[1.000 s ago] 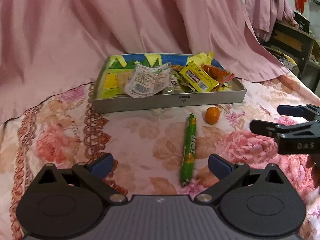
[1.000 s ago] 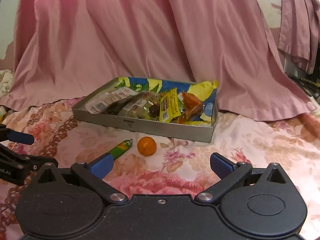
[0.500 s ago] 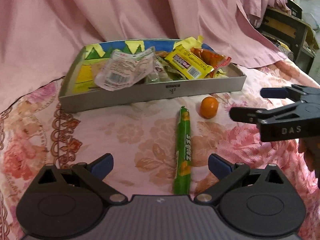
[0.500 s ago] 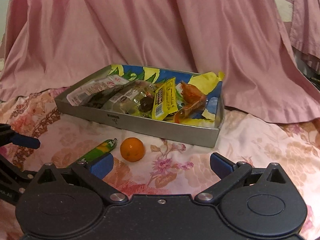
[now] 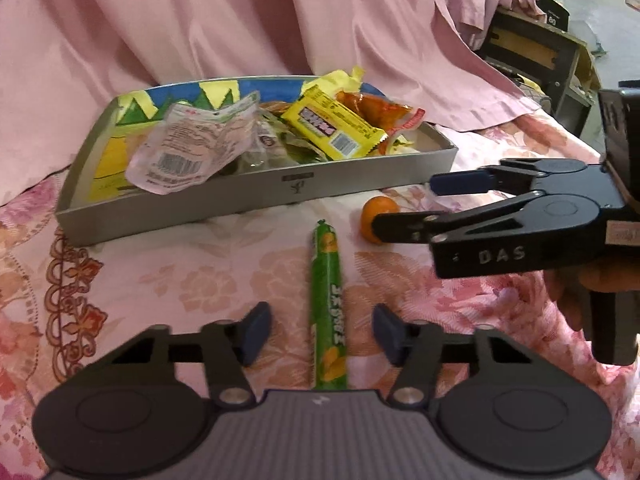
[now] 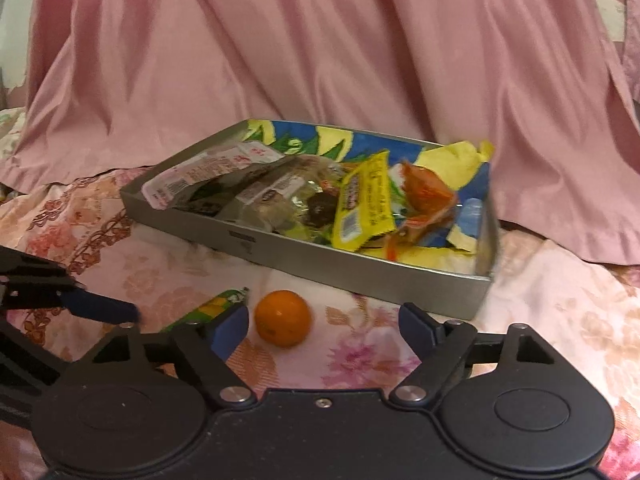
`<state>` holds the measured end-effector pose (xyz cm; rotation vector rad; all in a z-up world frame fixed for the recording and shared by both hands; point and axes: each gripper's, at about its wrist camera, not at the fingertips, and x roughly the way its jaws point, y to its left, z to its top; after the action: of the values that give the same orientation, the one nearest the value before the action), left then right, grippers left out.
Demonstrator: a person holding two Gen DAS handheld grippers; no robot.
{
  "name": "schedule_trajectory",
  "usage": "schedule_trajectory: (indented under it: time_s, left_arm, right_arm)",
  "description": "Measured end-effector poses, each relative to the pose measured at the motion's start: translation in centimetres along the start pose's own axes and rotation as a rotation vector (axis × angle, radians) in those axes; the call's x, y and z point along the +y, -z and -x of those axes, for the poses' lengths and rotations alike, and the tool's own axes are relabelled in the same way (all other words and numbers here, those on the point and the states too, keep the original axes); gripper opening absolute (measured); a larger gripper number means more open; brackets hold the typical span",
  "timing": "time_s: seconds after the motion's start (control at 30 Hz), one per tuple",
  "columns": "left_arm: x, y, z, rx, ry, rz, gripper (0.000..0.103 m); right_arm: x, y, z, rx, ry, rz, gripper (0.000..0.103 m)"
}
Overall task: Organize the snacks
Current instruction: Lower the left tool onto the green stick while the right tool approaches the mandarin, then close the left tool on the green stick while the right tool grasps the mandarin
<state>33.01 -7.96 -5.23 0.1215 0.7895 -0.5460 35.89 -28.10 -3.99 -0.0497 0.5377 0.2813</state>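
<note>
A long green snack stick lies on the floral cloth, pointing at the tray. My left gripper straddles its near end; the jaws are closing and the pads stand clear of the wrapper on both sides. A small orange rests just right of the stick's far end. My right gripper has the orange between its closing jaws, nearer the left pad, not touching. From the left wrist view the right gripper reaches in from the right around the orange. The grey tray holds several packets.
Pink drapery rises right behind the tray. In the tray lie a yellow bar, a clear pouch and an orange-red pack. Dark wooden furniture stands at the far right. A hand grips the right tool.
Both grippers have come forward and lower toward the tray. The left jaws have narrowed around the green stick. The right jaws have narrowed with the orange now between them.
</note>
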Motion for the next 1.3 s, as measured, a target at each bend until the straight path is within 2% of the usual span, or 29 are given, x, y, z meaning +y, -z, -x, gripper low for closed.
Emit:
schedule_trajectory:
  time_s: [0.13,0.3,0.4,0.5,0.67,0.77,0.9,1.3]
  left_arm:
    - [-0.1,-0.3,-0.3,0.011,0.008,-0.004,0.040]
    - [-0.7,-0.9,-1.2,0.058,-0.006,-0.045,0.038]
    - [-0.3,-1.2,-1.3,0.077,0.006,-0.006,0.039]
    - [0.3,-1.2,-1.4,0.078,0.022,0.047,0.038]
    - [0.1,-1.4,-1.3,0.090,0.023,0.036,0.025]
    - [0.4,-1.5,-1.3,0.098,0.027,0.068,0.019]
    - [0.9,-1.5,-1.2,0.107,0.042,0.112,0.019]
    - [0.9,-0.9,-0.1,0.119,0.037,0.149,0.018]
  right_arm:
    - [0.4,0.0,-0.6,0.018,-0.014,0.009,0.074]
    - [0.9,0.1,-1.3,0.030,-0.020,0.018,0.064]
    - [0.9,0.1,-1.6,0.035,-0.024,0.010,0.060]
    - [0.8,0.0,-1.7,0.037,-0.036,0.005,0.048]
    - [1.4,0.0,-1.6,0.039,-0.044,0.027,0.036]
    - [1.7,0.2,-1.4,0.035,-0.041,0.035,0.036]
    - [1.6,0.3,-1.0,0.035,-0.046,0.026,0.035]
    - [0.9,1.1,0.7,0.029,-0.037,0.008,0.035]
